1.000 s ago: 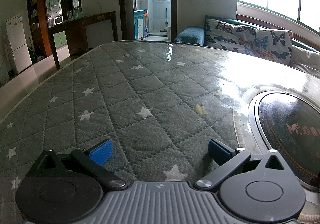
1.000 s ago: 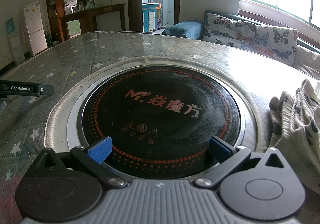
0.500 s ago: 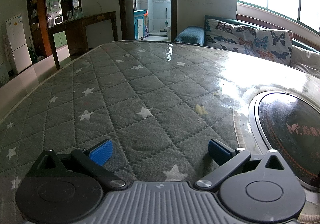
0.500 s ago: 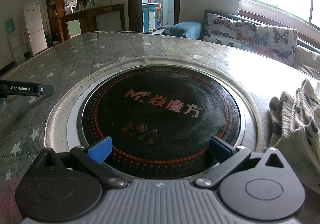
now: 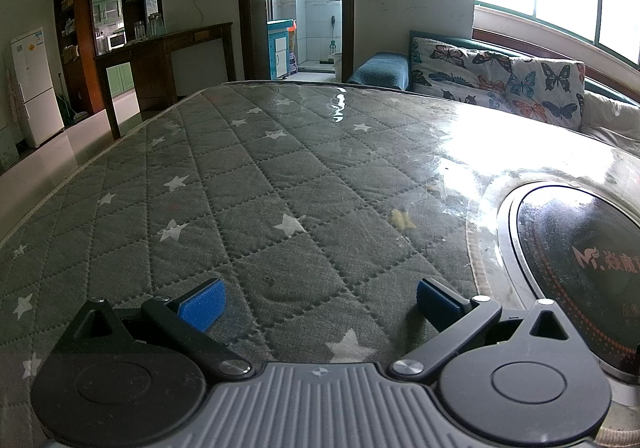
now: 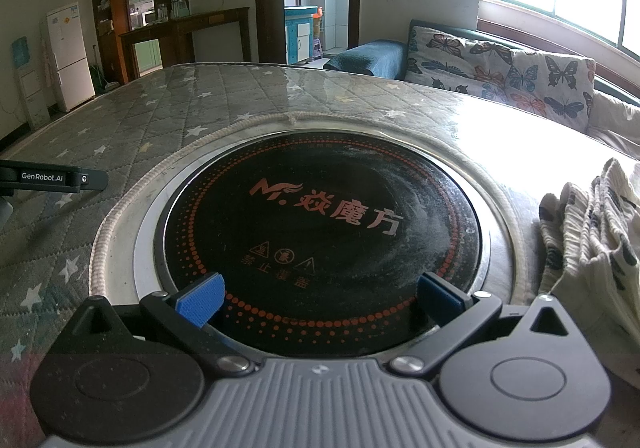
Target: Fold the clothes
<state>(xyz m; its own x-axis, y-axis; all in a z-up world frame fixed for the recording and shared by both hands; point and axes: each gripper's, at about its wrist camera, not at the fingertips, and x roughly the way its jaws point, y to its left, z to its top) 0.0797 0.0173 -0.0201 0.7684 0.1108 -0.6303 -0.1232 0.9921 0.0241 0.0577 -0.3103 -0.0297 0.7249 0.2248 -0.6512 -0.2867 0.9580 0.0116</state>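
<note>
A crumpled cream garment with dark prints (image 6: 588,232) lies on the table at the far right of the right wrist view, to the right of my right gripper. My right gripper (image 6: 320,298) is open and empty, low over the black round cooktop (image 6: 320,216). My left gripper (image 5: 318,302) is open and empty, low over the grey star-quilted table cover (image 5: 240,200). The garment does not show in the left wrist view. The left gripper's side shows at the left edge of the right wrist view (image 6: 52,178).
The cooktop (image 5: 580,260) is set in the table to the right of the left gripper. A butterfly-print sofa (image 6: 500,72) stands behind the table under the window. A white fridge (image 6: 68,56) and wooden shelves stand at the far left.
</note>
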